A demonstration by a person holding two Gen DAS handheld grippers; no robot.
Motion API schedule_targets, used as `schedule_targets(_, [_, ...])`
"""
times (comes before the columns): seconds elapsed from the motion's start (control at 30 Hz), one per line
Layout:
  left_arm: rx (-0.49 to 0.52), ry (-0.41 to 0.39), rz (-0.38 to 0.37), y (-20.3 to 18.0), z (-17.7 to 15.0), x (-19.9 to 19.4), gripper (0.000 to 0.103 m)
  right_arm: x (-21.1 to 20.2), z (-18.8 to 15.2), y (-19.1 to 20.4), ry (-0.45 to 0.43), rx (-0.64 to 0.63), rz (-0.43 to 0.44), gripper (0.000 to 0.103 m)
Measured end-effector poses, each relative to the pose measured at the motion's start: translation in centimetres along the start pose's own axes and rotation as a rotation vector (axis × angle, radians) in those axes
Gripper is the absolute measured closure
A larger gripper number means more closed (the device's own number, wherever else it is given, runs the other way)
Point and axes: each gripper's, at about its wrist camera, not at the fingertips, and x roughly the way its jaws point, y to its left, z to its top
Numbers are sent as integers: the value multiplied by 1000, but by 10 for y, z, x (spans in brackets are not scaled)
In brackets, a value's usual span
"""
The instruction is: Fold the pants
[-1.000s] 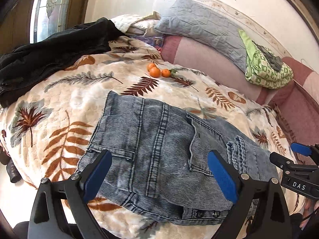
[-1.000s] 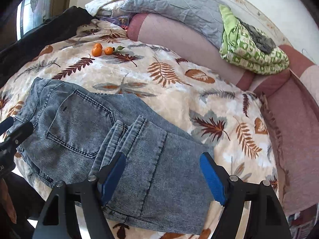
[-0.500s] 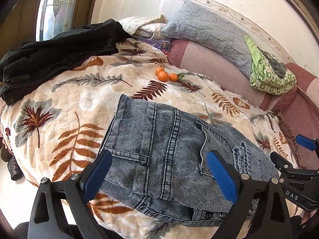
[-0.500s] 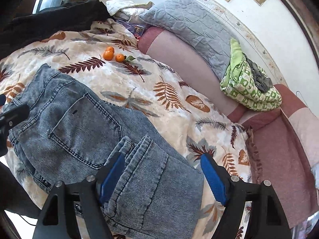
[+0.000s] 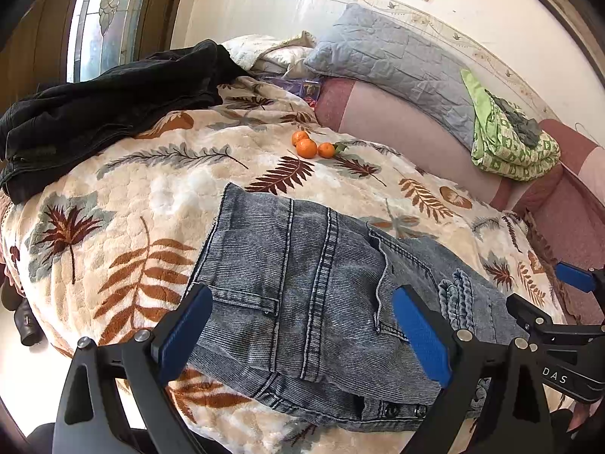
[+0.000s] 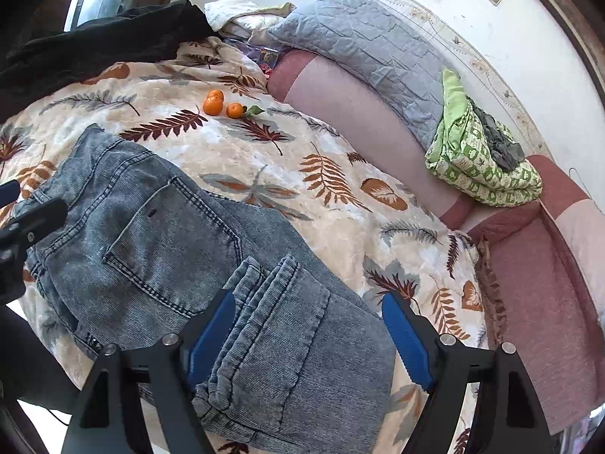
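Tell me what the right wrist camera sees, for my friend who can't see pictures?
Folded grey-blue jeans lie on a leaf-patterned blanket, with the open right tool above their folded leg ends. Behind them sit small oranges, a grey pillow and a green bundle; the left tool peeks in at the left edge.

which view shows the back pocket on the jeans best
The right wrist view: the back pocket on the jeans lies open to the camera, its whole stitched outline visible. In the left wrist view the pocket is seen edge-on, partly behind the left gripper's finger.
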Motion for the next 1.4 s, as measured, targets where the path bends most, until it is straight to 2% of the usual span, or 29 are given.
schedule_targets(0.2, [4,-1,1,-1,0,0,7,4,-1,-1,30,-15,14,20])
schedule_targets(0.27, [2,0,1,-1,0,0,7,9,-2,1,71,-78,15,20])
schedule_targets(0.5, [14,-6,-3,-4,1,-1,7,18,-20,5,193,-337,-62,18])
schedule_targets(0.63, [12,-9,-9,-4,1,-2,7,17,-36,7,223,-409,-79,16])
schedule_targets(0.9, [10,-13,-7,-3,1,-3,7,17,-50,6,238,-435,-95,16])
schedule_targets(1.2, [12,-20,-6,-3,0,-4,7,12,-48,4,200,-382,-88,16])
schedule_targets(1.4, [9,-22,-7,-3,1,-4,7,13,-51,11,206,-396,-82,16])
